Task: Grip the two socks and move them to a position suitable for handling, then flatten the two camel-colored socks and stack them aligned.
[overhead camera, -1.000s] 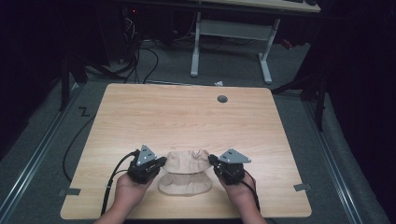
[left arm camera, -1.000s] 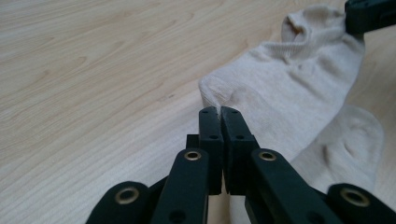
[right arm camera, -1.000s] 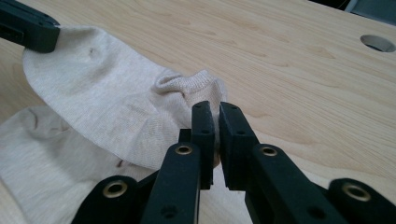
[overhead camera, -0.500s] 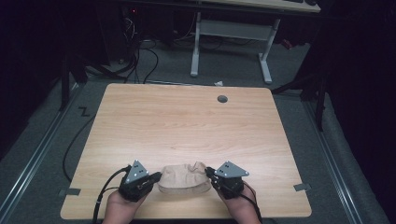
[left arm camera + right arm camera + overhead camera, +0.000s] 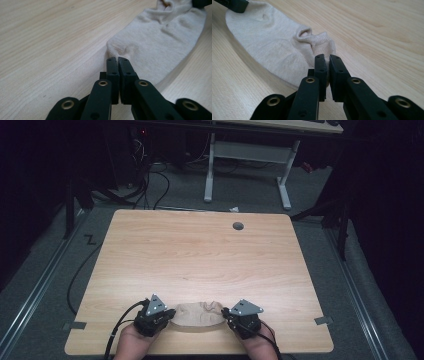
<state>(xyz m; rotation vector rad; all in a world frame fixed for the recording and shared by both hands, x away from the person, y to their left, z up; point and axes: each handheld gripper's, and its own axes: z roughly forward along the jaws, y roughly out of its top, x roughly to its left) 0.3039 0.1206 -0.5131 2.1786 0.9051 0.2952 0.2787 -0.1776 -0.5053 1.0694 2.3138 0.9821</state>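
A beige ankle sock (image 5: 200, 315) lies stretched flat on the wooden table (image 5: 200, 255) near its front edge, between my two grippers. My left gripper (image 5: 167, 312) is shut on the sock's left end, the cloth (image 5: 160, 37) pinched at the jaw tips (image 5: 117, 60). My right gripper (image 5: 227, 314) is shut on the sock's right end, where the bunched cuff (image 5: 317, 41) rises just beyond its tips (image 5: 326, 58). The other gripper's black tip (image 5: 235, 5) holds the far end of the sock (image 5: 269, 47).
A round grommet hole (image 5: 238, 226) sits near the table's back edge. Cables (image 5: 150, 180) lie on the floor behind the table, beside a white desk frame (image 5: 245, 155). A black cable (image 5: 82, 275) trails off the table's left side.
Both grippers have drawn the sock toward the front edge of the table and spread it wider and flatter between them.
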